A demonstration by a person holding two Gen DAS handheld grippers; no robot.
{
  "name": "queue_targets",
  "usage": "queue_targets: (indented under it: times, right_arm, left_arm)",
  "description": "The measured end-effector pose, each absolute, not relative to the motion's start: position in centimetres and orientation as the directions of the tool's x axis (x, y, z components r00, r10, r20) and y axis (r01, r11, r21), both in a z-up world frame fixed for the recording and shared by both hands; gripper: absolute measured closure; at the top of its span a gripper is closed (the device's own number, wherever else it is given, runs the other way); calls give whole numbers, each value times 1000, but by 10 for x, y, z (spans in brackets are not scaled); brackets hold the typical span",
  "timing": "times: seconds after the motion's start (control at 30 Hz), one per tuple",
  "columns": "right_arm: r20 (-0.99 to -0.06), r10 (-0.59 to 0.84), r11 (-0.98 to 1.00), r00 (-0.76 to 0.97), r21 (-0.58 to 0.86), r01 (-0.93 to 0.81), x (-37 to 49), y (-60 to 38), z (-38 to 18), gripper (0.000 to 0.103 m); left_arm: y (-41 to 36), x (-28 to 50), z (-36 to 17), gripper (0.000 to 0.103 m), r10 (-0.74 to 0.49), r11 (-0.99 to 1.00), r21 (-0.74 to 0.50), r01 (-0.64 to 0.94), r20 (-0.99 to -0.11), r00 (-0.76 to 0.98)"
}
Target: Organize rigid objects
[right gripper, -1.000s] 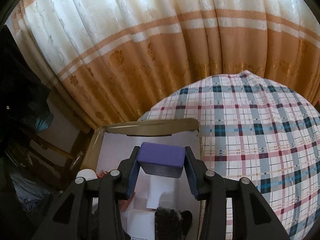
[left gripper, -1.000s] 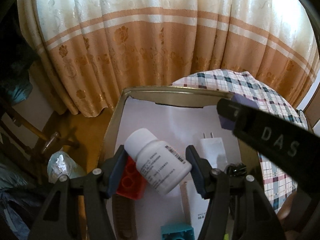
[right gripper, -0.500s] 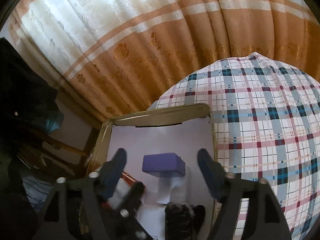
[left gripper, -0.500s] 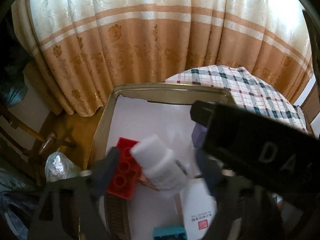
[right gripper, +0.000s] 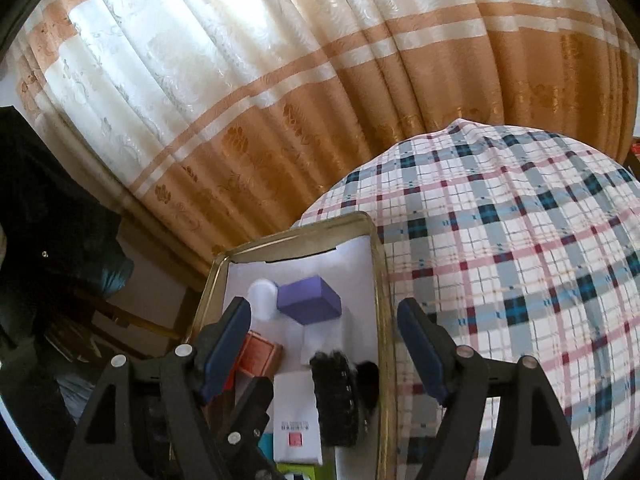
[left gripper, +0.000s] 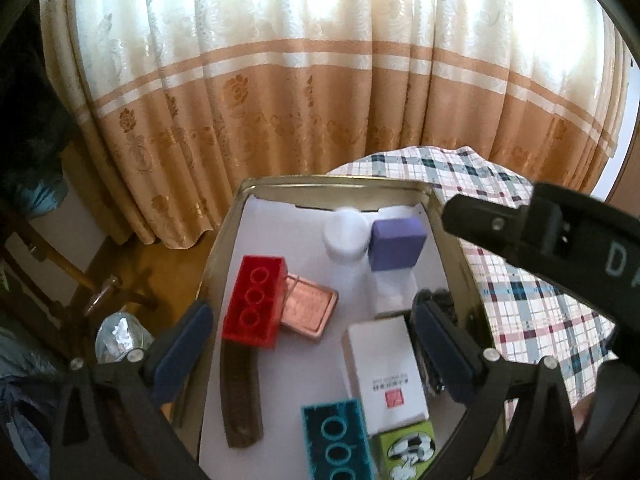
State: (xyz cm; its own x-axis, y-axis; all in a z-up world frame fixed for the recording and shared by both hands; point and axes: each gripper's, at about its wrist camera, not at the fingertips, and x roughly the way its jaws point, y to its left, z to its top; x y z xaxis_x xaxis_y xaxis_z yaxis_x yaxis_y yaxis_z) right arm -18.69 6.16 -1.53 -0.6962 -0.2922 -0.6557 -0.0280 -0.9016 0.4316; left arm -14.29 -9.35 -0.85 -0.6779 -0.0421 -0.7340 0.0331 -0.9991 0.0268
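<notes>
Left gripper (left gripper: 312, 344) jaws wide apart, just been opening, nothing between. White bottle (left gripper: 346, 236) lying at 12 in tin tray (left gripper: 224, 240), cap toward claw, touching purple block (left gripper: 396, 244); bottle's far end hidden.

Right gripper (right gripper: 324, 346) also spread, just opened, empty. Purple block at 11, nearer this hand; black brush (right gripper: 340, 396) half cut off, blurry.

— Look at the left gripper (left gripper: 316, 350): black triangulated frame, silver screw heads at the joints, navy-blue pads (left gripper: 182, 350) at eight and four o'clock.

— Same build on the right gripper (right gripper: 326, 346), blue pads (right gripper: 420, 348), silver screws. From the left view, its black body at three o'clock carries pale letters.
</notes>
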Motion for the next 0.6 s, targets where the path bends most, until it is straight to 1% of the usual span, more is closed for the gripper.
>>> queue_targets:
  times: [0.33, 0.6]
  right_arm:
    - [-644, -239, -937, -727, 348, 0, -149, 47, -12, 25]
    - [-645, -239, -932, -726, 362, -14, -132, 50, -16, 25]
  left_arm:
    - [-94, -114, -12, 1, -72, -997, 62, 39, -732, -677]
    - [-92, -99, -21, 1, -94, -995, 96, 34, -744, -662]
